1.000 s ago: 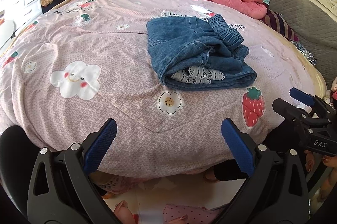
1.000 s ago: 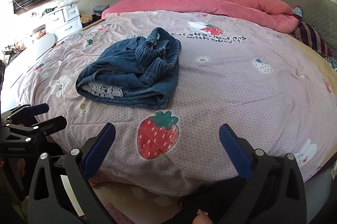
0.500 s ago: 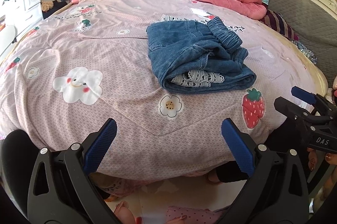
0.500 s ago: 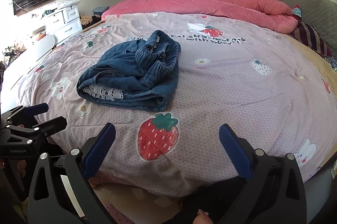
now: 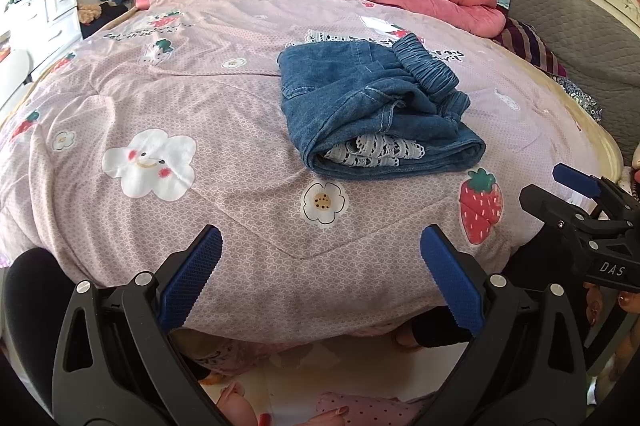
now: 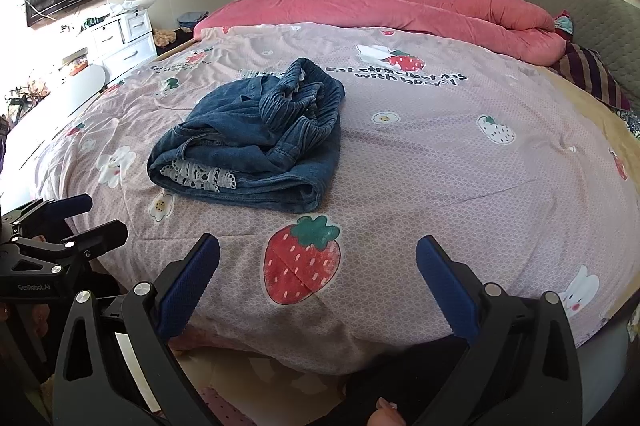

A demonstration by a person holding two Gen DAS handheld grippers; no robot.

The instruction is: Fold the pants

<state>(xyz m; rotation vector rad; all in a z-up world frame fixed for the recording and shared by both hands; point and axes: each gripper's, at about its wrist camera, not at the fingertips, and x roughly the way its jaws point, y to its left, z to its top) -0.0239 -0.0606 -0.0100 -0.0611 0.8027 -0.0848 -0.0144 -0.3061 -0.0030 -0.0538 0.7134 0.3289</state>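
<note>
At the left, the left gripper (image 5: 320, 258) is held off the near edge of the bed (image 5: 120, 98), its blue pads (image 5: 192, 278) spread wide with nothing between them. A white cloud print (image 5: 150, 164) is seen on the pink quilt ahead of it. Toward the middle, the pants (image 5: 372, 114) are laid on the quilt in a folded denim bundle, with white lace (image 5: 372, 150) showing at the near open end and the gathered waistband (image 5: 426, 70) on top. At the right, the right gripper (image 6: 318, 262) is likewise held spread and empty, above a strawberry print (image 6: 302, 262), well apart from the pants (image 6: 256, 142).
</note>
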